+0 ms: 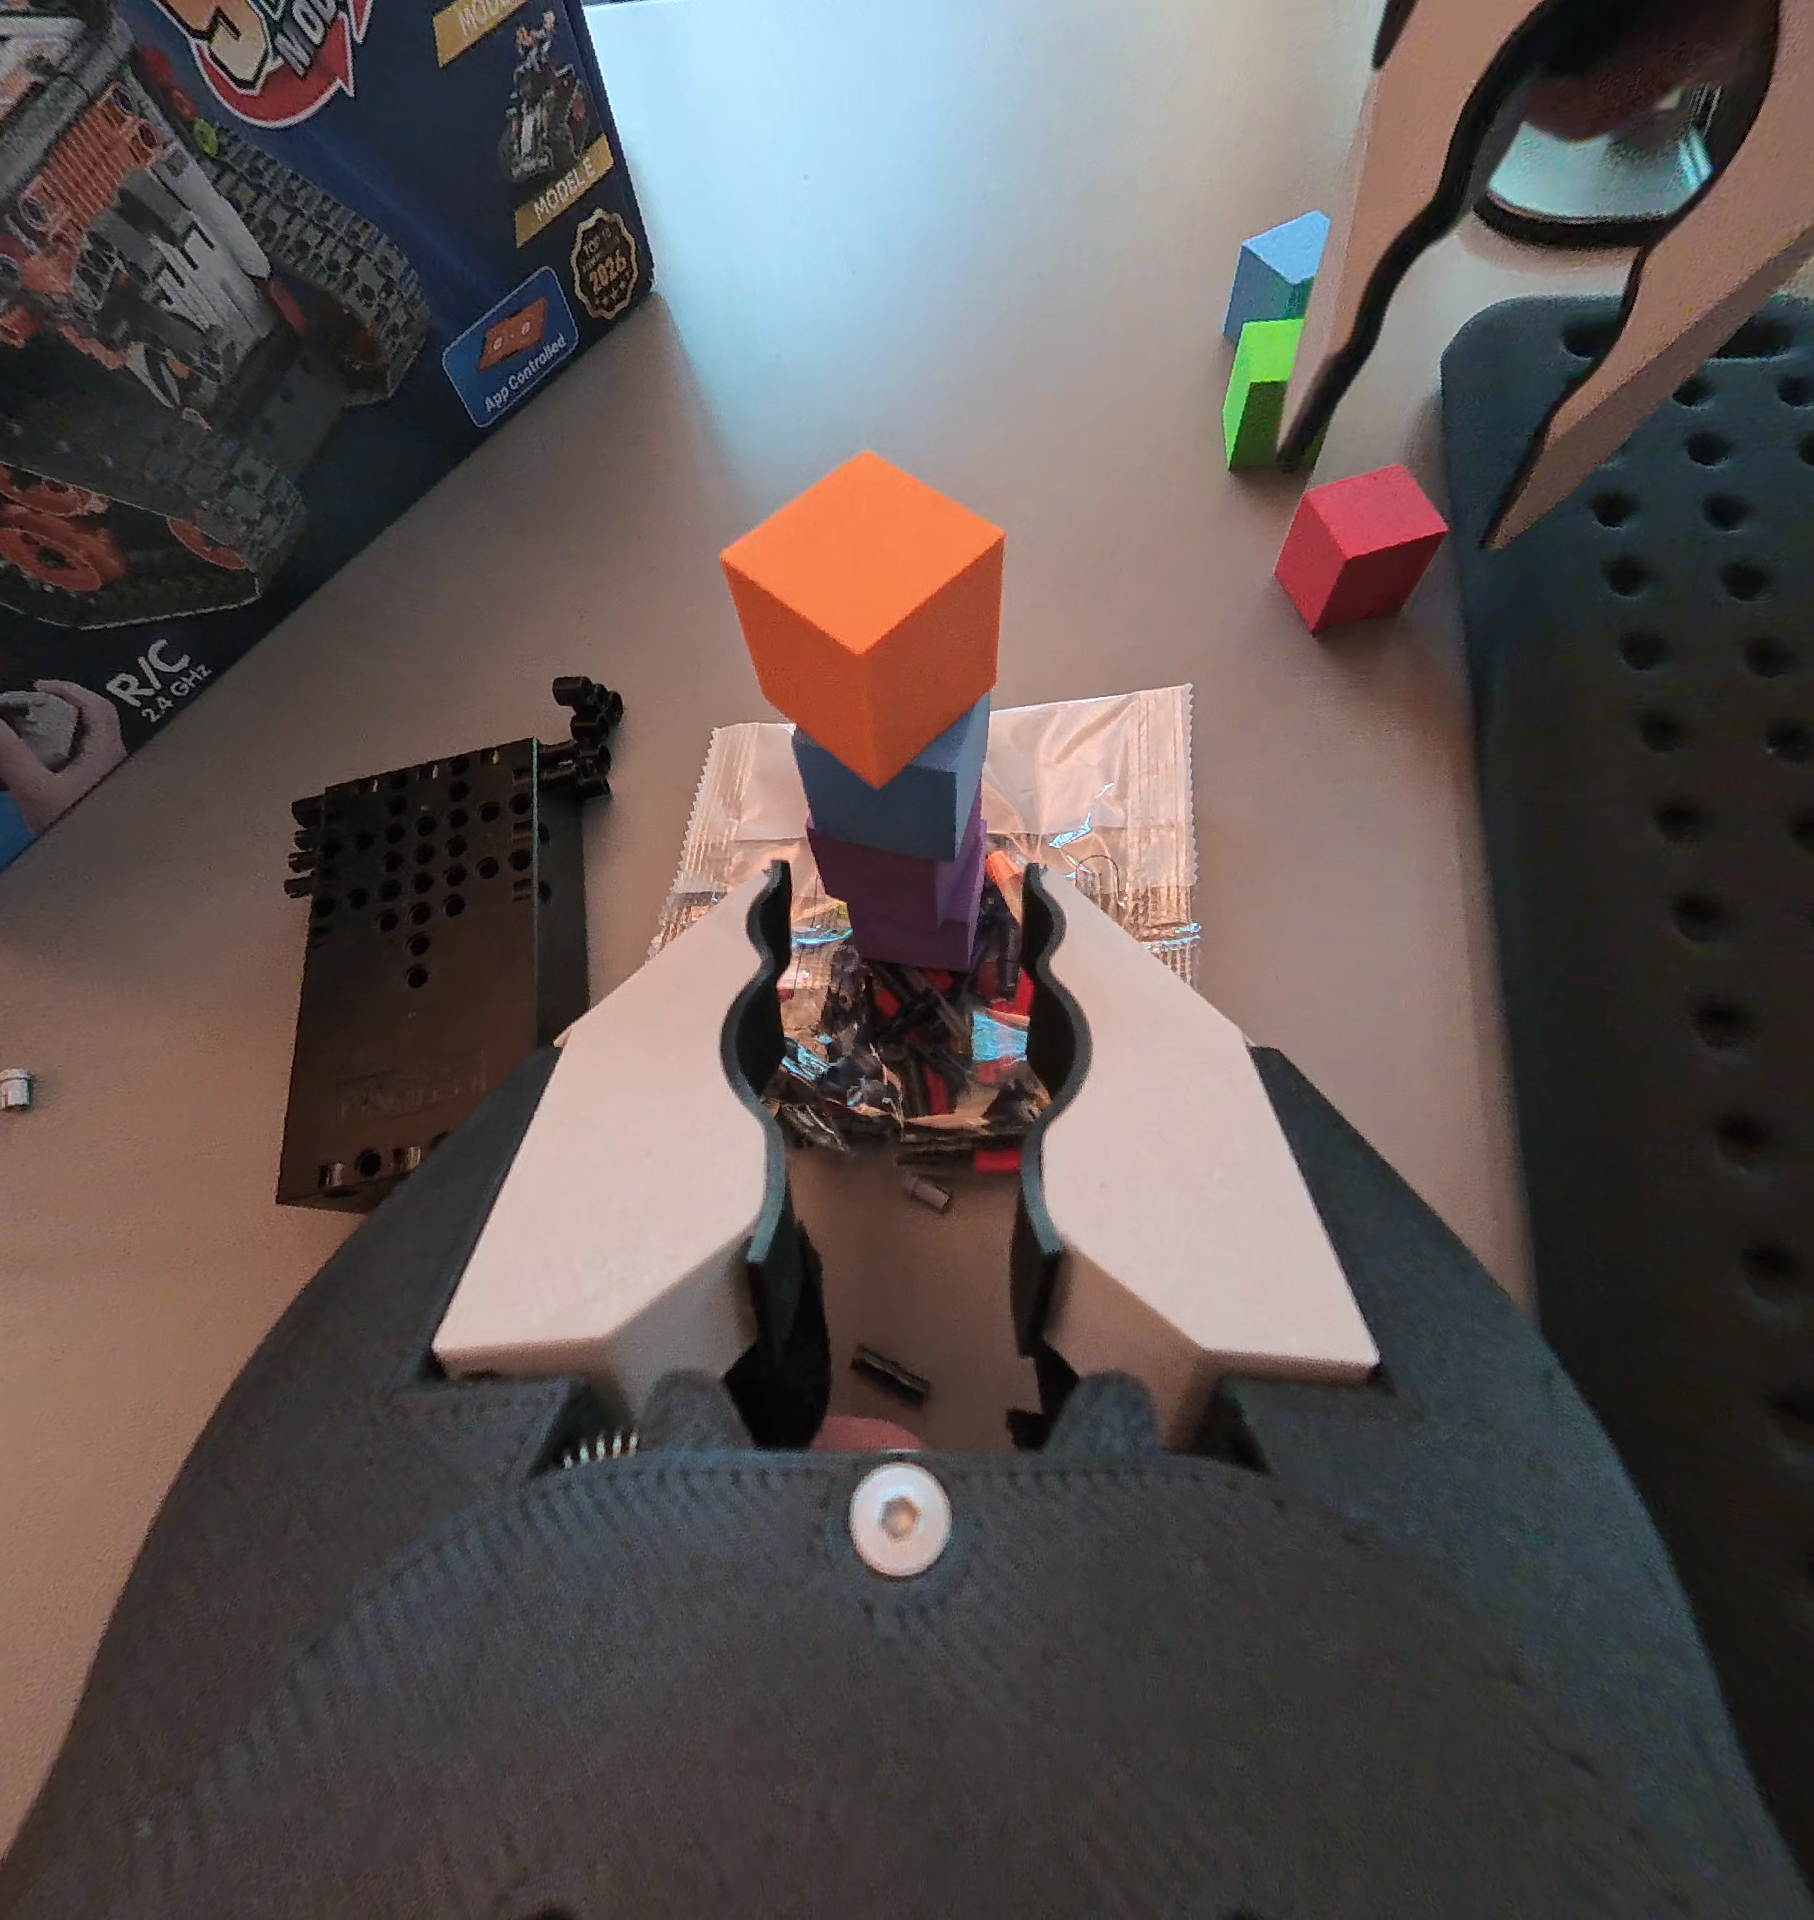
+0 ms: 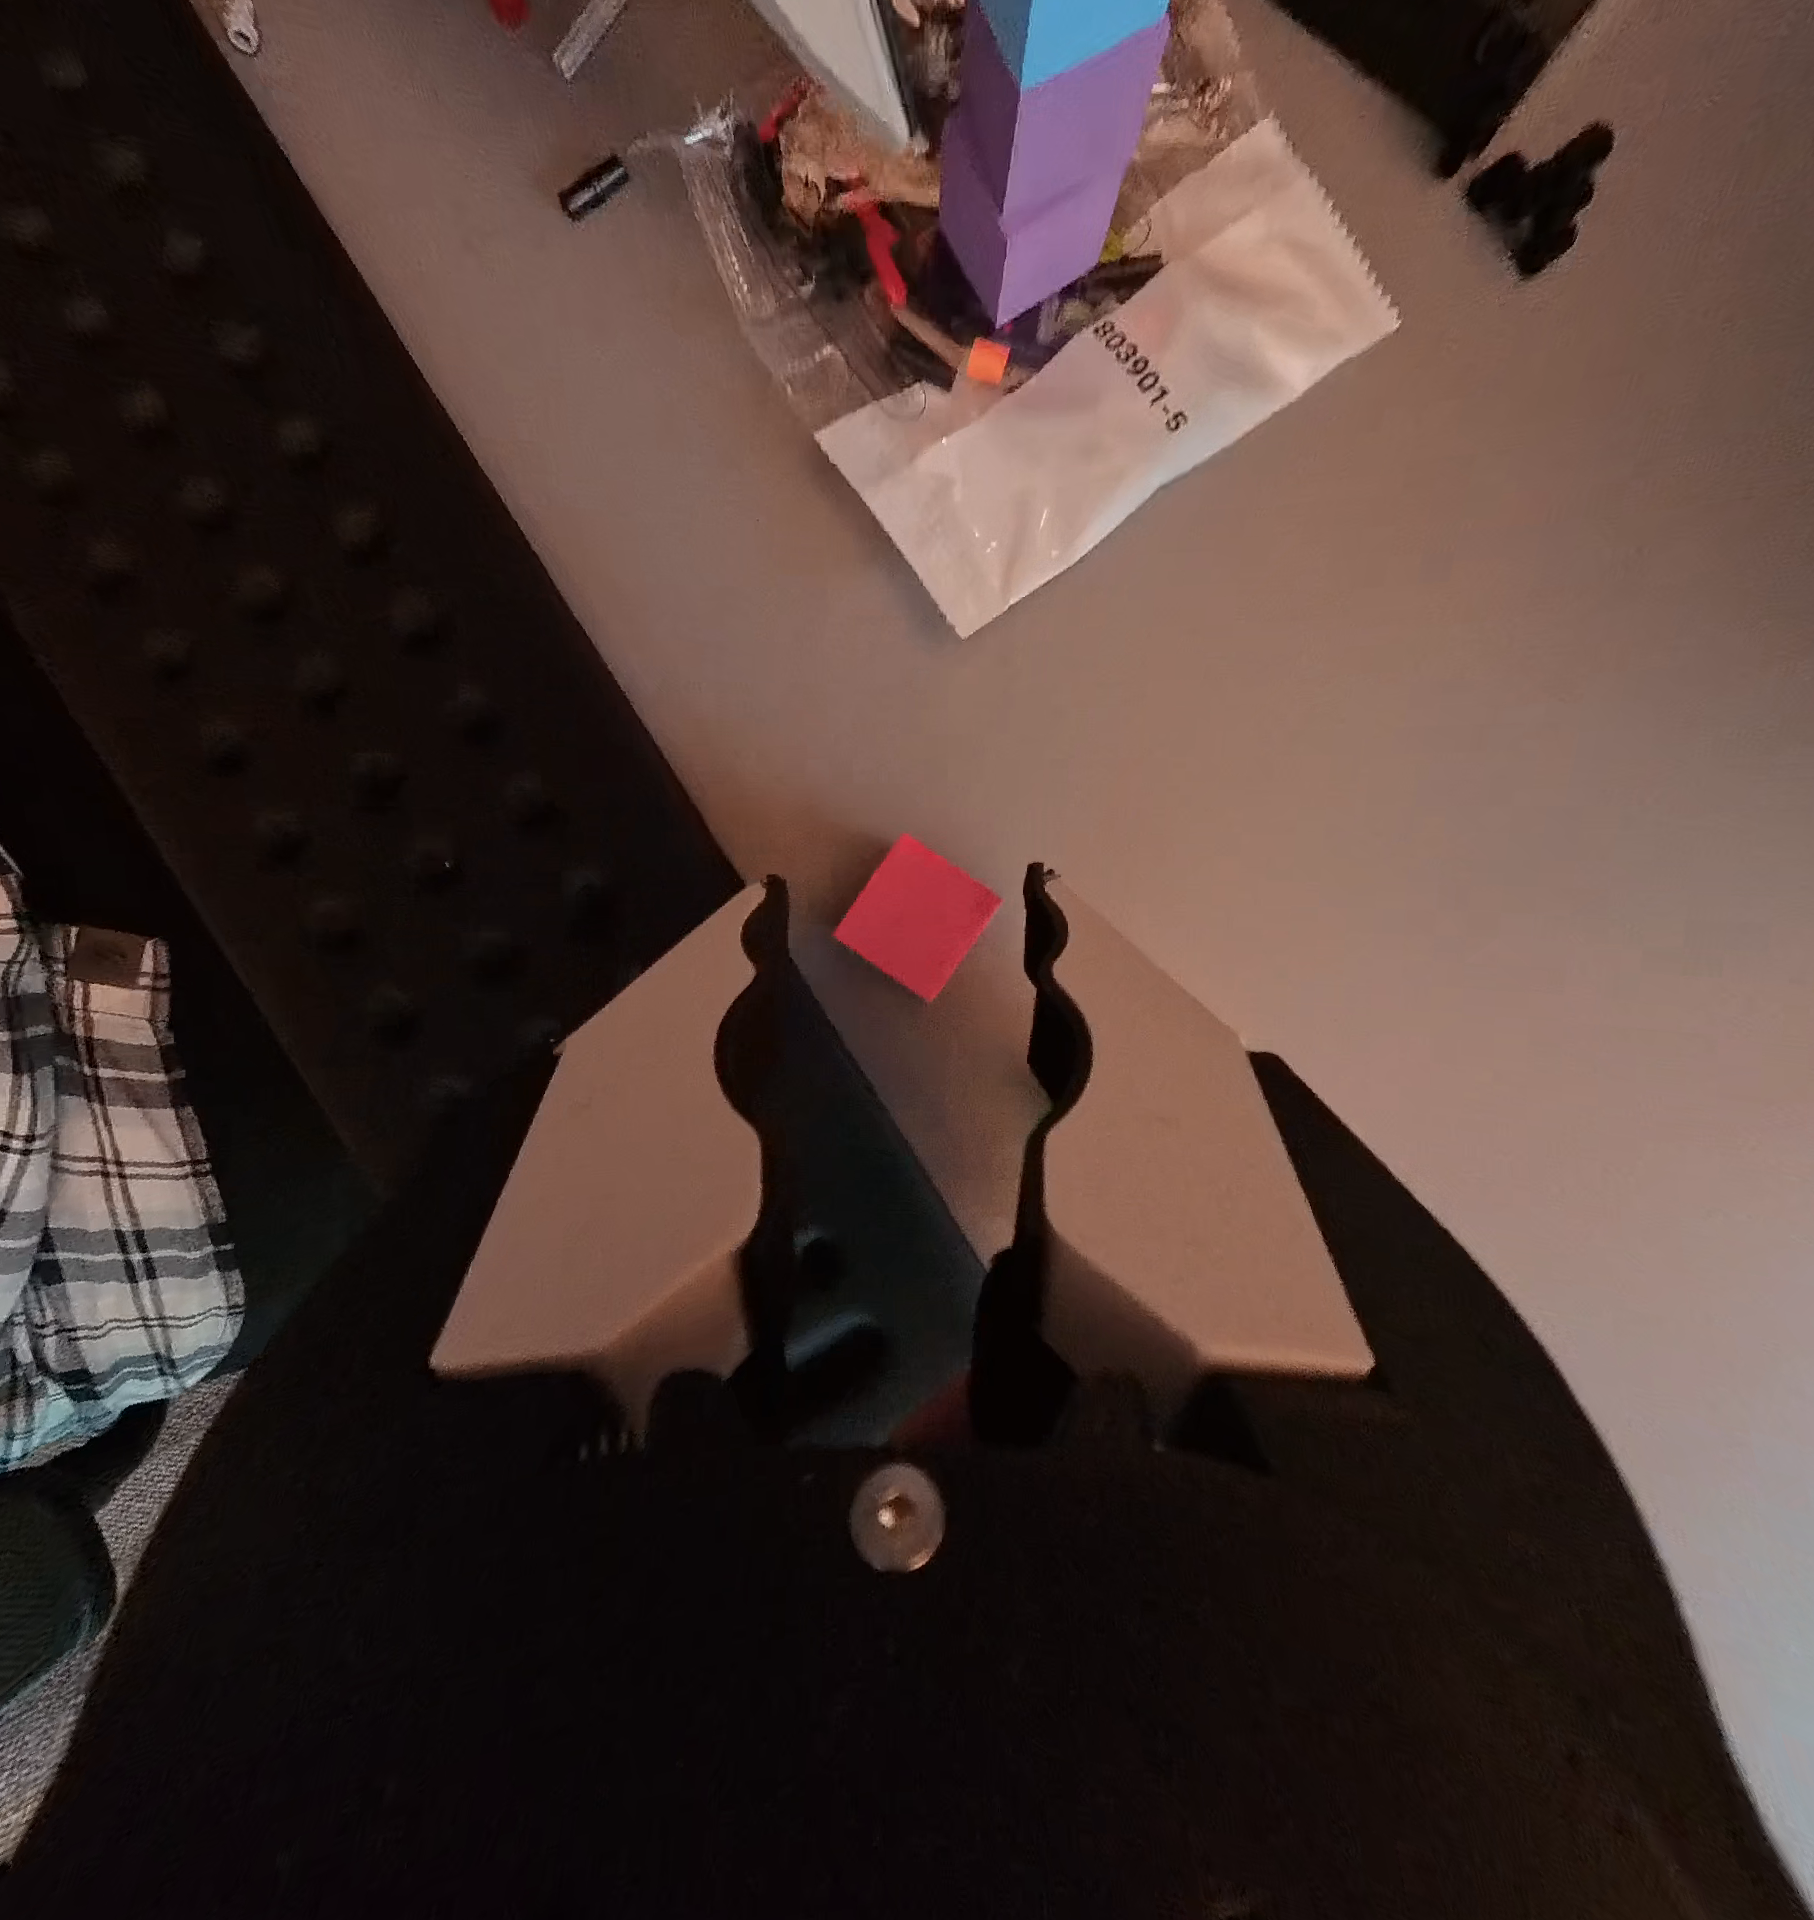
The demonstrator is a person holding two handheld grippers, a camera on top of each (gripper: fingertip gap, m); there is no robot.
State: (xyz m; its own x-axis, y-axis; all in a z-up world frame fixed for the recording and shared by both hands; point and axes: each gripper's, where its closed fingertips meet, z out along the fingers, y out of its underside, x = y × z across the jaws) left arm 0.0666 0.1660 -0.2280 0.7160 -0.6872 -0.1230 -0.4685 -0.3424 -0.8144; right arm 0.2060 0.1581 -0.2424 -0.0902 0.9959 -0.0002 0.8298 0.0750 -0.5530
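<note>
The left gripper [image 1: 903,883] is parted wide and holds nothing; just ahead of its tips a stack of cubes [image 1: 887,769], orange on blue on purple, rises from a clear plastic bag [image 1: 1090,769] of small parts. A black perforated plate [image 1: 435,935] lies to its left on the tabletop [image 1: 934,312].

The right gripper [image 2: 903,883] is also wide and empty, above a red cube [image 2: 918,914] that shows between its tips. A dark perforated chair [image 2: 311,623] borders the tabletop edge to its left; bare tabletop lies ahead and to its right.

block stack [image 1: 887,727] on parts bag [image 1: 1090,769], perforated plate [image 1: 435,956] left, loose blocks [image 1: 1360,545] right
</note>
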